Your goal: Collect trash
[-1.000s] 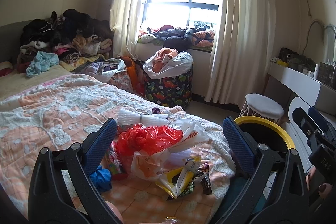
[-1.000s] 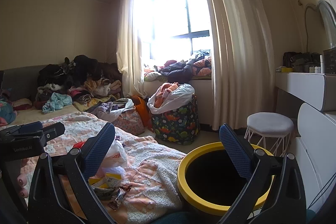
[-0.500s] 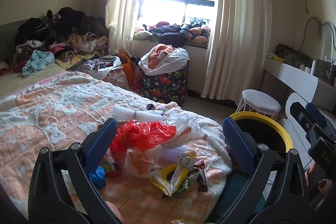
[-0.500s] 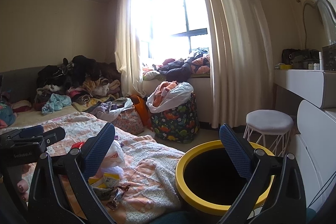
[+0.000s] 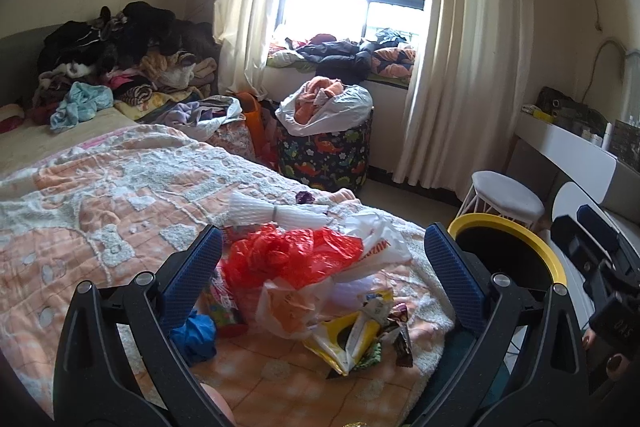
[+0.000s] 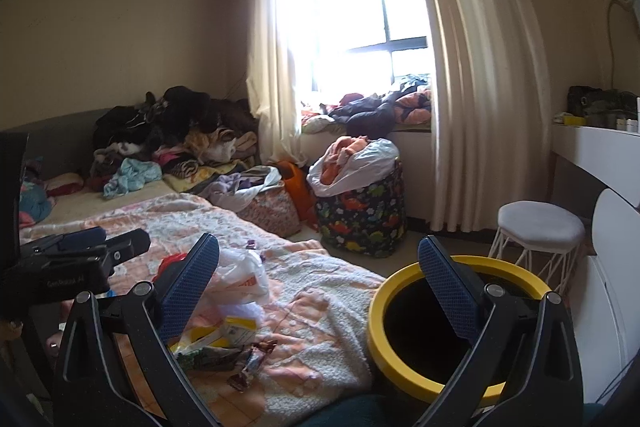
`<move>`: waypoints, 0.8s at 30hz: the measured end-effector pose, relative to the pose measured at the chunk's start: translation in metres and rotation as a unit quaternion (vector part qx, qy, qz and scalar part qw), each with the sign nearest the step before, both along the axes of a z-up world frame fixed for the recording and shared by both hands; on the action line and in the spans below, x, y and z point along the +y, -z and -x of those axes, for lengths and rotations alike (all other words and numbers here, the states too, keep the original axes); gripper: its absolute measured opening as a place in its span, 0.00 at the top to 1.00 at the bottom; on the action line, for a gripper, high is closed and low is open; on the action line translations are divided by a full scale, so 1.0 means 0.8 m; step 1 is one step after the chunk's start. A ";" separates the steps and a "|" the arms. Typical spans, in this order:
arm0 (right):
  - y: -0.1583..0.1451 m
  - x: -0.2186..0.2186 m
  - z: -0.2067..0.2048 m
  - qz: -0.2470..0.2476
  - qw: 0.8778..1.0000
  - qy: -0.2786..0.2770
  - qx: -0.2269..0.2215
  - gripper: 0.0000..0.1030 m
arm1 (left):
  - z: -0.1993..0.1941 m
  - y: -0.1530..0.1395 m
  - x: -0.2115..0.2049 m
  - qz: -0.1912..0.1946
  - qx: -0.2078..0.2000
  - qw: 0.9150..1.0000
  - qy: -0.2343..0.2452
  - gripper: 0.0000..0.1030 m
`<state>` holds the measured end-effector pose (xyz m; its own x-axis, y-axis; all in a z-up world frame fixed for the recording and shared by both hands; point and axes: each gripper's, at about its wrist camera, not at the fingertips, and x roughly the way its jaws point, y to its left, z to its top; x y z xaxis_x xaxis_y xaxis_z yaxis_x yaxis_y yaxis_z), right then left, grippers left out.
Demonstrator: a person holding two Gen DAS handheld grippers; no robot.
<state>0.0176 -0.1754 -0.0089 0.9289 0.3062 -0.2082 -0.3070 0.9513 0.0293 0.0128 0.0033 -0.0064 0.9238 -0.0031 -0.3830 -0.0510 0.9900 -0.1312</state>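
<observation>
Peach-and-white quilt [image 5: 100,203] covers the bed, and the trash lies heaped on its near corner: a red plastic bag [image 5: 292,255], a white printed bag [image 5: 376,243], a yellow wrapper [image 5: 344,339] and a blue scrap [image 5: 196,335]. Beside the bed stands the yellow-rimmed bin [image 6: 400,347], empty as far as can be seen. Compared with a second ago, the left gripper [image 5: 320,267] has tilted down slightly, so the window sits higher; its fingers are spread wide, holding nothing. The right gripper [image 6: 316,279] is likewise spread and empty. Only the left view shows the blue scrap; only the right view shows the bin's full rim
</observation>
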 end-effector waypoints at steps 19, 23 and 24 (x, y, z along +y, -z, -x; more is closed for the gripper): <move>-0.010 0.098 -0.041 0.032 0.991 -0.121 0.048 0.05 | -0.010 -0.004 0.105 0.037 -0.003 0.996 -0.080 0.10; -0.009 0.102 -0.068 0.020 0.990 -0.118 0.074 0.05 | -0.024 -0.003 0.123 0.045 0.007 0.997 -0.064 0.10; -0.008 0.102 -0.075 0.019 0.990 -0.116 0.080 0.05 | -0.027 -0.002 0.124 0.047 0.010 0.997 -0.059 0.10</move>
<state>0.0777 -0.0940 -0.0024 0.7881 0.4968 -0.3633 -0.5122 0.8567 0.0603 0.0342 0.1027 -0.0048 0.9122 0.0674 -0.4041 -0.1691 0.9604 -0.2215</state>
